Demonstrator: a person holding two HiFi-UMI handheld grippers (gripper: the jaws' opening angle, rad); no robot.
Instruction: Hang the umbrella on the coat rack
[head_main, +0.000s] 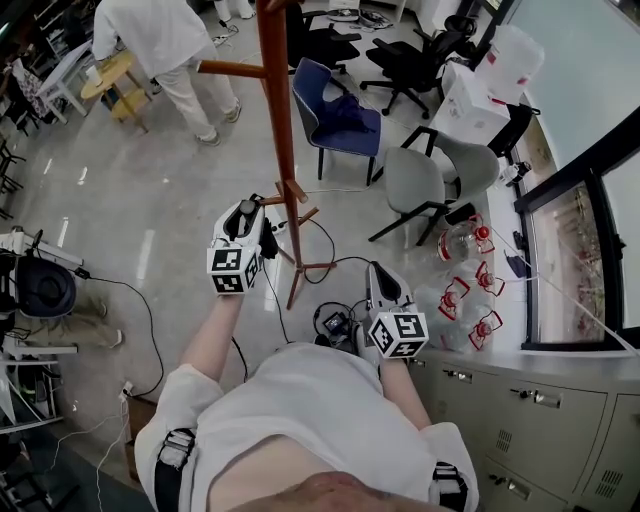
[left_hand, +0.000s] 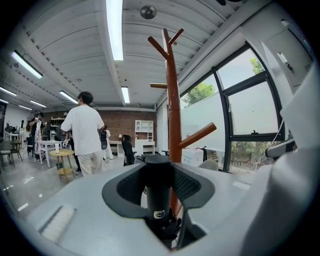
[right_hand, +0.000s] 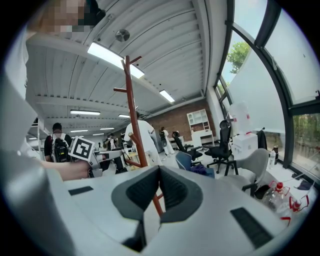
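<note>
- Floor (head_main: 150, 200): pale, glossy, open office; cables trail across it near the rack's foot.
- Cabinets (head_main: 540, 410): grey run w/ metal handles, lower right, under the window wall.
- Coat rack (head_main: 279, 110) (left_hand: 173, 100) (right_hand: 132, 110): red-brown wood, tall upright pole w/ angled pegs, splayed feet. Pegs that show are bare.
- Person in white (head_main: 165, 40): standing beyond the rack, by a small yellow round table (head_main: 112, 78).
- Chairs: blue chair (head_main: 335, 110) just behind the rack, grey chair (head_main: 415, 185) to its right, black office chair (head_main: 420, 60) further back.
- L gripper (head_main: 250, 208) (left_hand: 159, 167): raised, close to the rack's pole; jaws clamped on the umbrella's handle.
- R gripper (head_main: 380, 270) (right_hand: 159, 172): lower, nearer the wearer's body, apart from the rack; jaw tips together, nothing btwn them.
- Umbrella (left_hand: 159, 195): black, folded; handle stands upright btwn L gripper's pads, w/ a small button on its front. Pole is directly behind it in the left gripper view. Not on any peg.
</note>
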